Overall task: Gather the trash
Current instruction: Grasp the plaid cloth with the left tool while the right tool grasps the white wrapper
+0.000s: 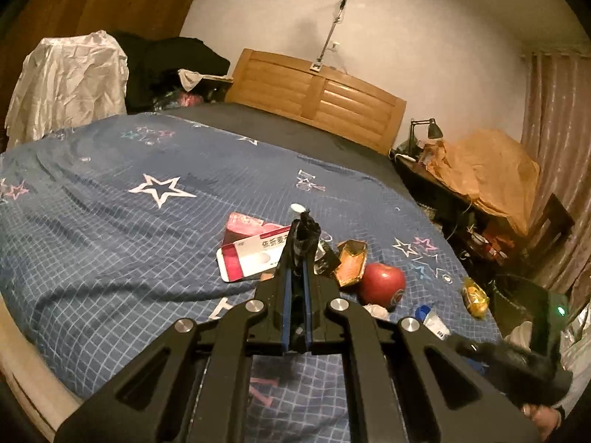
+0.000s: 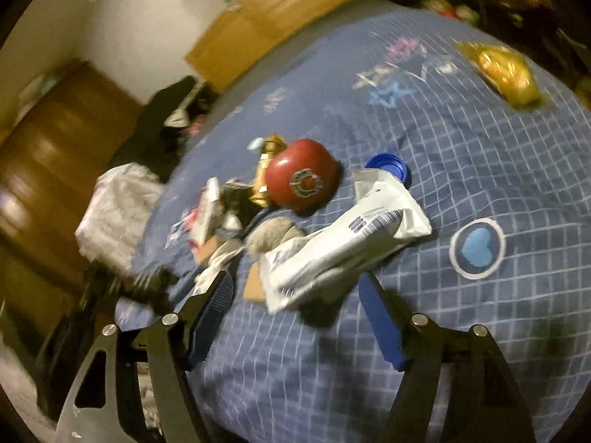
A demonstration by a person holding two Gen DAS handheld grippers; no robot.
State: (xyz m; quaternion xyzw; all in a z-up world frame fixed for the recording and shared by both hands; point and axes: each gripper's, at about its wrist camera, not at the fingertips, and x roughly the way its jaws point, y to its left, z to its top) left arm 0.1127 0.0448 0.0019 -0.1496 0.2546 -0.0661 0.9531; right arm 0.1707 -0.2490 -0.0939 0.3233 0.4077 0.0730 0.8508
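Note:
Trash lies on a blue star-print bedspread (image 1: 110, 221). My left gripper (image 1: 301, 247) is shut on a dark crumpled wrapper (image 1: 306, 230) held above a red-and-white medicine box (image 1: 251, 258) and a pink packet (image 1: 243, 223). Nearby lie an orange-gold wrapper (image 1: 351, 262), a red apple (image 1: 382, 282), a white tube with a blue cap (image 1: 432, 319) and a yellow foil wrapper (image 1: 474, 297). In the right wrist view, my right gripper (image 2: 295, 280) is open around the white tube (image 2: 343, 247); contact cannot be told. The apple (image 2: 301, 179) and yellow wrapper (image 2: 506, 74) lie beyond.
A wooden headboard (image 1: 317, 92) stands at the far end. A cluttered desk with a lamp (image 1: 432, 129) and brown paper (image 1: 487, 170) is at the right. A dark bin (image 1: 517, 302) stands beside the bed's right edge. White cloth (image 1: 70, 81) drapes at the far left.

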